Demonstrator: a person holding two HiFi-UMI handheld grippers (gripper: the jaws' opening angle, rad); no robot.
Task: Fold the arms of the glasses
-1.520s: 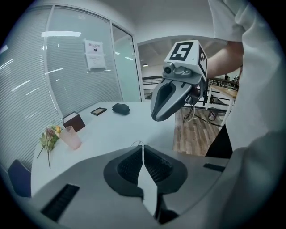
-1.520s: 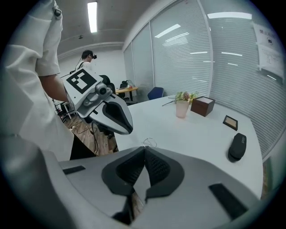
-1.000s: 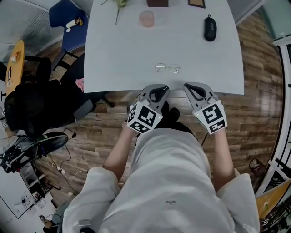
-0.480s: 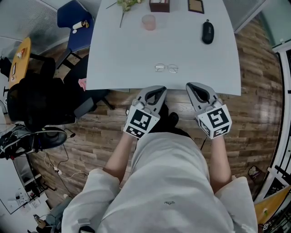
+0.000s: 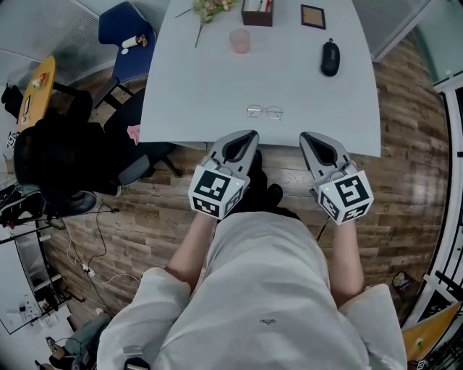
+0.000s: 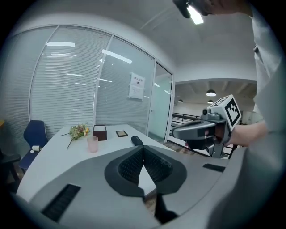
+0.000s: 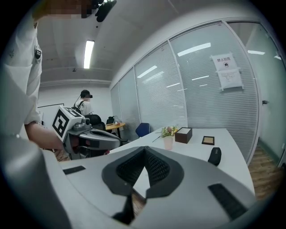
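Note:
A pair of thin-rimmed glasses [image 5: 265, 111] lies with arms unfolded near the front edge of the white table [image 5: 195, 94]. Both grippers hover in front of that edge, over the floor and apart from the glasses. My left gripper [image 5: 249, 135] is shut and holds nothing; its pads meet at the tip [image 6: 143, 149]. My right gripper [image 5: 308, 136] is shut and empty too, with its tips together [image 7: 145, 151]. Each gripper view shows the other gripper beside it. The jaws hide the glasses in both gripper views.
At the table's far end stand a pink cup [image 5: 240, 40], a dark box [image 5: 258, 12], a small picture frame [image 5: 313, 16], flowers [image 5: 208, 10] and a black case [image 5: 330, 57]. A blue chair [image 5: 124, 40] and a black chair [image 5: 58, 162] stand to the left.
Both grippers have risen toward the head camera and look larger. The left one has rolled a little. The glasses have not moved.

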